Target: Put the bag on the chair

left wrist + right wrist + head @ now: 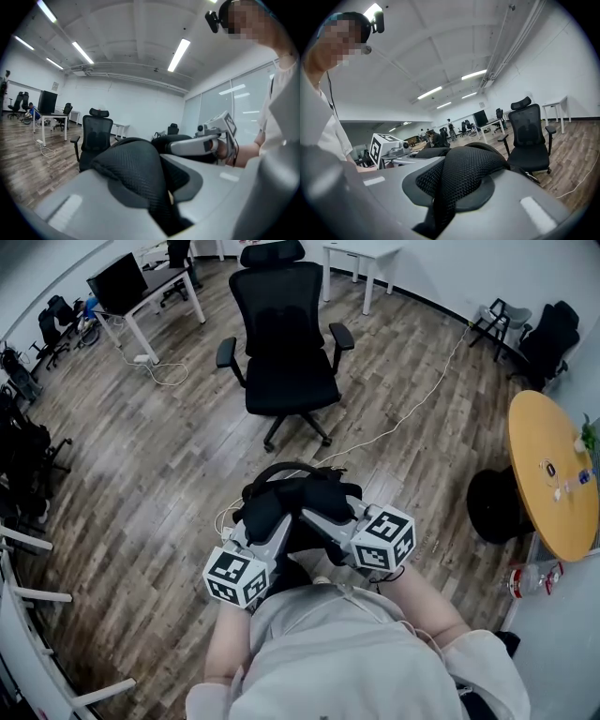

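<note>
A black bag (298, 500) hangs in front of me above the wood floor, held from both sides. My left gripper (273, 523) is shut on a black mesh strap (136, 176) of the bag, which fills the gap between its jaws. My right gripper (325, 519) is likewise shut on a mesh strap (461, 176). The black office chair (284, 338) stands farther ahead with its seat facing me and nothing on it. It also shows as the chair (95, 137) in the left gripper view and the chair (529, 136) in the right gripper view.
A round wooden table (546, 474) with small items stands at the right, a black stool (493, 506) beside it. A white cable (412, 409) runs across the floor past the chair. A white desk with a monitor (139, 285) is at the back left.
</note>
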Available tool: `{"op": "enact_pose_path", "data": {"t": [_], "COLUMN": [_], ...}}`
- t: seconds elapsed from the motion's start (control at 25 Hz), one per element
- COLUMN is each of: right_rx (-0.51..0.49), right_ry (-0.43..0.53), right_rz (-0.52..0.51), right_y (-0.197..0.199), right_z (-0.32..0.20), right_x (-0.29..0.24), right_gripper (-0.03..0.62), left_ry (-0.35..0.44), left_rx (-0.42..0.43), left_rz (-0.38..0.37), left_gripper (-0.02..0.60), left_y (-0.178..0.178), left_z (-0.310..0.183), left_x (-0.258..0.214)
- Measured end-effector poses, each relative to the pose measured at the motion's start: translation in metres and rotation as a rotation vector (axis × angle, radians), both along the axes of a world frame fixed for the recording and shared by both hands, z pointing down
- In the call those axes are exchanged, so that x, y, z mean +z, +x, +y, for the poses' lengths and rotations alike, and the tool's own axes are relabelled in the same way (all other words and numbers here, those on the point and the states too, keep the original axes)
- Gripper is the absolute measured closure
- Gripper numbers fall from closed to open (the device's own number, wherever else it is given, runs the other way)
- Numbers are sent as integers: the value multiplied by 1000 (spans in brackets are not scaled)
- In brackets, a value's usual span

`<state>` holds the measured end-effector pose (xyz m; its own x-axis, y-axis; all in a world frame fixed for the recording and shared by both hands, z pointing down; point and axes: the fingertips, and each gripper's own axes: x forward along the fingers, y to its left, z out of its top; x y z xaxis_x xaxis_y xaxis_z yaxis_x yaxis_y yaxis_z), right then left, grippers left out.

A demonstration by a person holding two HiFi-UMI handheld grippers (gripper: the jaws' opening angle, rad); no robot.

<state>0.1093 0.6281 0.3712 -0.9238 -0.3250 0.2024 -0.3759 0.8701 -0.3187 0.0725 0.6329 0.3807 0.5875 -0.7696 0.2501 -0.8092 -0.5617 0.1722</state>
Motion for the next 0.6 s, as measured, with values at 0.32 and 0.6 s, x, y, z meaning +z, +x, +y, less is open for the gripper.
{"op": "enact_pose_path", "data": {"t": [0.32,0.6], "right_rx": [54,111], "right_ry": [-51,-102], "right_rz": [16,31], "right_y": [-3,-35], "right_z": [-76,-169], "right_x": [19,34], "right_gripper": [543,543], "left_ry": [-39,-93], "left_rx": [49,108], "left_rz": [-5,16], "left_gripper": [511,511], "left_y": [-2,-34], "left_z": [-77,-175], "left_x": [17,33]}}
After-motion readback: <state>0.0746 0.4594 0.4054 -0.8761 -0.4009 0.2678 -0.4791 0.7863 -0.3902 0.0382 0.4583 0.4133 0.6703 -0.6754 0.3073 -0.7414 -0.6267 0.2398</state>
